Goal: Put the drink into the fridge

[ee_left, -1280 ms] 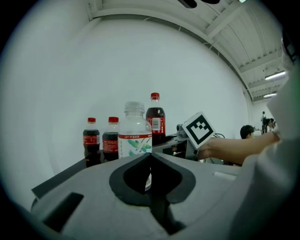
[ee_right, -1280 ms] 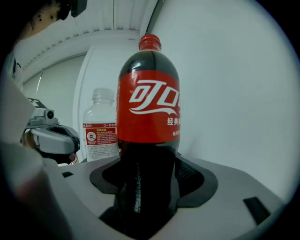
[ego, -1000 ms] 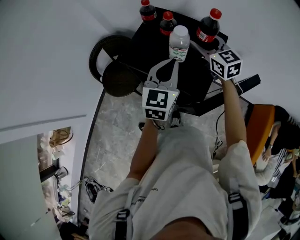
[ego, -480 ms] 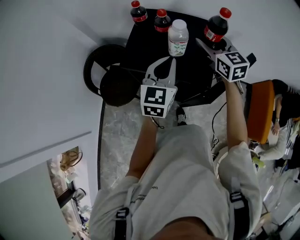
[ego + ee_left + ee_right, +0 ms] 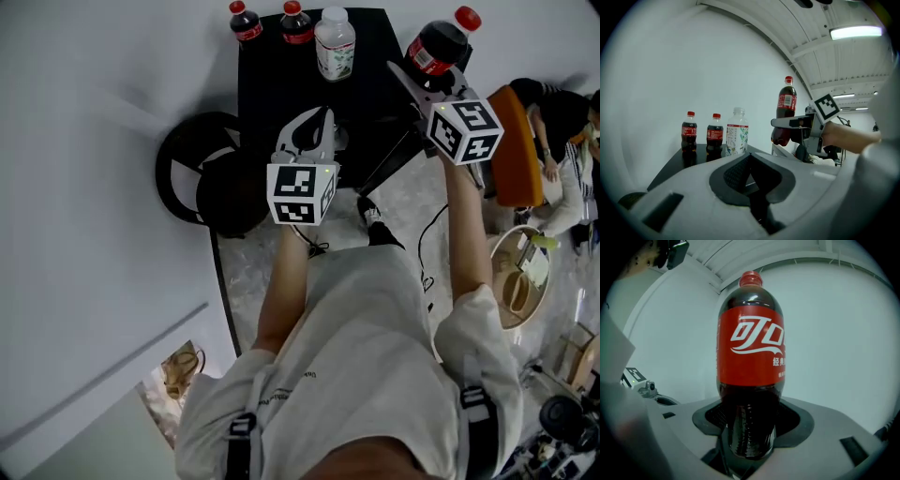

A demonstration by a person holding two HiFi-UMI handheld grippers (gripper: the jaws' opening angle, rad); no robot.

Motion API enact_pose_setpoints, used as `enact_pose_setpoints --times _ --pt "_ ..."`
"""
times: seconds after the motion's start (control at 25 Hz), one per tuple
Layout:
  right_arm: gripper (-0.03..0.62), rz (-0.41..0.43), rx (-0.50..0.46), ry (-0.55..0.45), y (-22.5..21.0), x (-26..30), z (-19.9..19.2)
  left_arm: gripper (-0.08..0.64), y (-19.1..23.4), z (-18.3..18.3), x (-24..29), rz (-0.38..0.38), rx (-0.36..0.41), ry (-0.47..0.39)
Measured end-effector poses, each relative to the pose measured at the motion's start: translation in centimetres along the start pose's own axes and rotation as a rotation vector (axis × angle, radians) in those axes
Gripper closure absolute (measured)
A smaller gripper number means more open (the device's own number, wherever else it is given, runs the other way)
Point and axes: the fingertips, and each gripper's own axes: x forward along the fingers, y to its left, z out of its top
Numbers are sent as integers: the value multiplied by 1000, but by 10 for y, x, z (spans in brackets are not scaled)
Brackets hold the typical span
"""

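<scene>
Cola bottle [image 5: 750,348] lifted clear; right hand-held gripper [image 5: 750,437] clamped

Lower end of the cola bottle [image 5: 439,42] behind the right gripper [image 5: 424,75] from overhead; bystander [image 5: 561,112] half off the edge.

large cola bottle [image 5: 437,42]: 1 | small cola bottles [image 5: 246,21] [image 5: 297,22]: 2 | clear bottle [image 5: 335,42]: 1 | table [image 5: 281,89]: 1 | grippers [image 5: 322,114] [image 5: 424,75]: 2

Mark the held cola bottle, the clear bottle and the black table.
held cola bottle [image 5: 750,348]: right gripper view, on its red label.
clear bottle [image 5: 335,54]: head view, on its printed label.
black table [image 5: 272,80]: head view, on the bare top.
</scene>
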Motion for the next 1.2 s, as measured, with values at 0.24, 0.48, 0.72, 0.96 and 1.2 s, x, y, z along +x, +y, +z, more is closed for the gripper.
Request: enact_pose_setpoints --times 0.24,0.48,0.72,0.96,1.2 --pt "330 -50 27 10 44 -41 -29 551 0 -27 -38 -38 -27 -5" --pt "330 -38 73 -2 92 -60 -82 551 3 -50 -61 -44 -24 6" --pt "330 -75 142 69 129 -61 -190 551 5 -85 -79 -43 12 19" --pt "330 -143 234 224 145 -37 -339 551 9 -106 -77 -19 65 11" --pt "331 -161 268 254 121 3 -398 551 12 -126 -63 -4 78 -6"
